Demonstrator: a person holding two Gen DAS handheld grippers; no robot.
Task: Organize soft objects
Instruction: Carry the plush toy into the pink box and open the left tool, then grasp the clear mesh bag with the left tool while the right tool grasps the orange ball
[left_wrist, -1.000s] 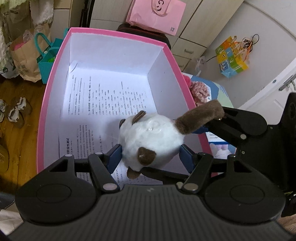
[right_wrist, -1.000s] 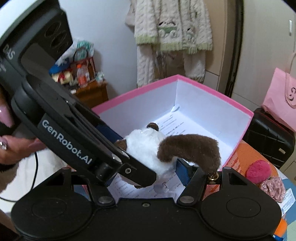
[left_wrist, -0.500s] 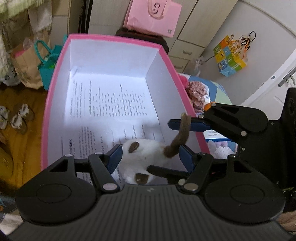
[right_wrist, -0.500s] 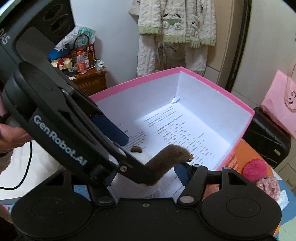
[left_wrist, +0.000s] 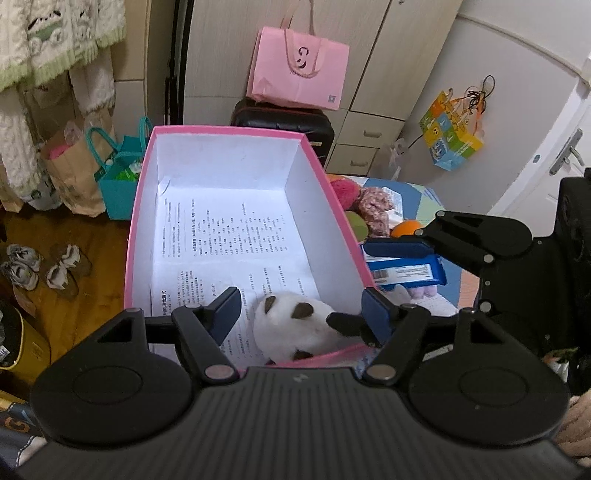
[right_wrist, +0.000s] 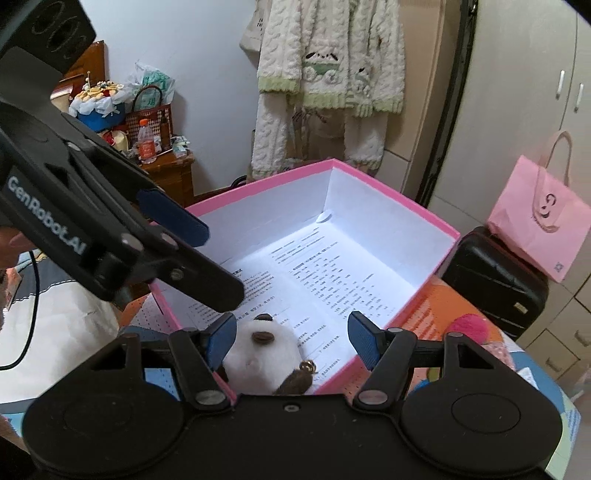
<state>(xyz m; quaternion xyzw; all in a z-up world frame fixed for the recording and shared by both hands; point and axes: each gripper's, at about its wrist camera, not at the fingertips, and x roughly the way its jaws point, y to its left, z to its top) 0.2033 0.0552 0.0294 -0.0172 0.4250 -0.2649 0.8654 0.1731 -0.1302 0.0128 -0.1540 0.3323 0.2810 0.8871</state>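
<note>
A white plush toy with brown ears and tail (left_wrist: 291, 328) (right_wrist: 258, 354) lies on the printed paper at the near end of the pink box (left_wrist: 229, 129) (right_wrist: 388, 188). My left gripper (left_wrist: 301, 312) (right_wrist: 199, 258) hangs above the toy. Its jaws are opening and the blue pads do not touch the plush. My right gripper (right_wrist: 291, 338) (left_wrist: 373, 284) hovers over the same corner, beside the left one. Its jaws are opening too, and the toy sits below them, free of the pads.
To the right of the box on the table lie a pink pom-pom (left_wrist: 345, 188) (right_wrist: 467, 326), a knitted pink piece (left_wrist: 375, 210), an orange (left_wrist: 406, 229) and a blue packet (left_wrist: 406, 273). A black suitcase (left_wrist: 284, 118) with a pink bag (left_wrist: 299, 70) stands behind the box.
The plush was held up over the box, body in the left gripper and tail in the right. It now lies on the box floor, let go, and both grippers have risen.
</note>
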